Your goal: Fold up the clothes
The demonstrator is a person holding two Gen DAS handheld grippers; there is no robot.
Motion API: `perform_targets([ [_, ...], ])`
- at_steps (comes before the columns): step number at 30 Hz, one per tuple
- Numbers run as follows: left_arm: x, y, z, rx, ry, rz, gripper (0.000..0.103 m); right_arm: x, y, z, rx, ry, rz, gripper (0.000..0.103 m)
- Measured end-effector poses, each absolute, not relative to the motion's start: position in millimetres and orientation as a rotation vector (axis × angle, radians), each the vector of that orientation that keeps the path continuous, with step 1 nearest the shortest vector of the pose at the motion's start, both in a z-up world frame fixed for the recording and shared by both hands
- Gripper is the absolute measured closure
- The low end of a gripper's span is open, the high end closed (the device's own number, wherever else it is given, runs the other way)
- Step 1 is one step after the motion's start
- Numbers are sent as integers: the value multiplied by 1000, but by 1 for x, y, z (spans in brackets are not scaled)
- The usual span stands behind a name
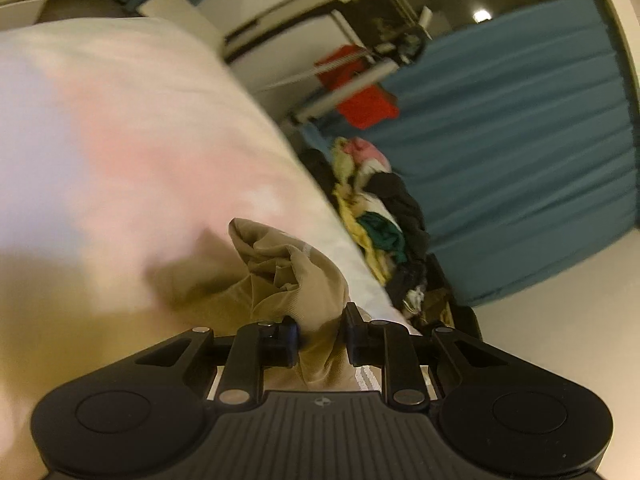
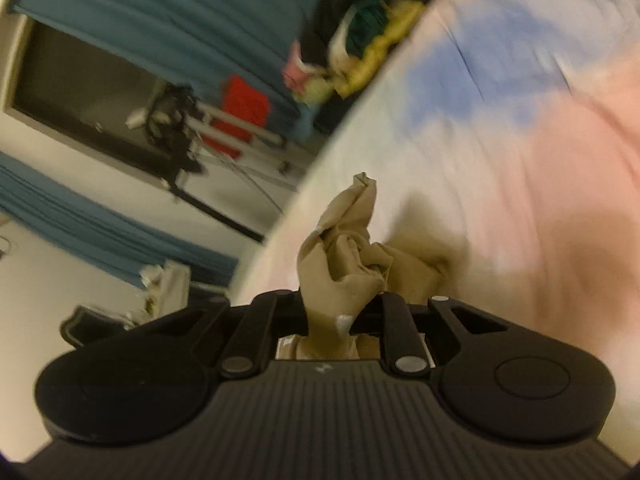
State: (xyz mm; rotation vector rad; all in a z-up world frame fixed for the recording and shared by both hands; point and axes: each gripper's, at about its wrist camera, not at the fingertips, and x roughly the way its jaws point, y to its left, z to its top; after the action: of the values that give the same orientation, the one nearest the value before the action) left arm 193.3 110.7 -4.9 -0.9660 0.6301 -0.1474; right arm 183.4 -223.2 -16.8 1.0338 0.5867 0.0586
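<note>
A tan garment (image 1: 292, 276) with white stripes is bunched between the jaws of my left gripper (image 1: 322, 338), which is shut on a fold of it. The cloth trails down and left over the bed. In the right wrist view the same tan garment (image 2: 344, 264) stands up in a crumpled bundle out of my right gripper (image 2: 332, 314), which is shut on it. Both grippers hold the cloth above the pale bed sheet (image 1: 120, 128), and both views are blurred.
The bed sheet (image 2: 520, 140) has pink and blue patches. A pile of mixed clothes (image 1: 376, 208) lies beside the bed edge. Behind it hang teal curtains (image 1: 520, 140) and a drying rack with a red cloth (image 1: 360, 96). A dark window (image 2: 80, 92) is on the wall.
</note>
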Motion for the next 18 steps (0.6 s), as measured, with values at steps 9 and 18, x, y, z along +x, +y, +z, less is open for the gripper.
perform_targets([
  [9,337,-54,62,-869,588,-273,80,248,-355,56,865,378,6,86],
  [18,413,-196,6,-788,618,-415,80,285,-463,3,723,292,-159,86],
])
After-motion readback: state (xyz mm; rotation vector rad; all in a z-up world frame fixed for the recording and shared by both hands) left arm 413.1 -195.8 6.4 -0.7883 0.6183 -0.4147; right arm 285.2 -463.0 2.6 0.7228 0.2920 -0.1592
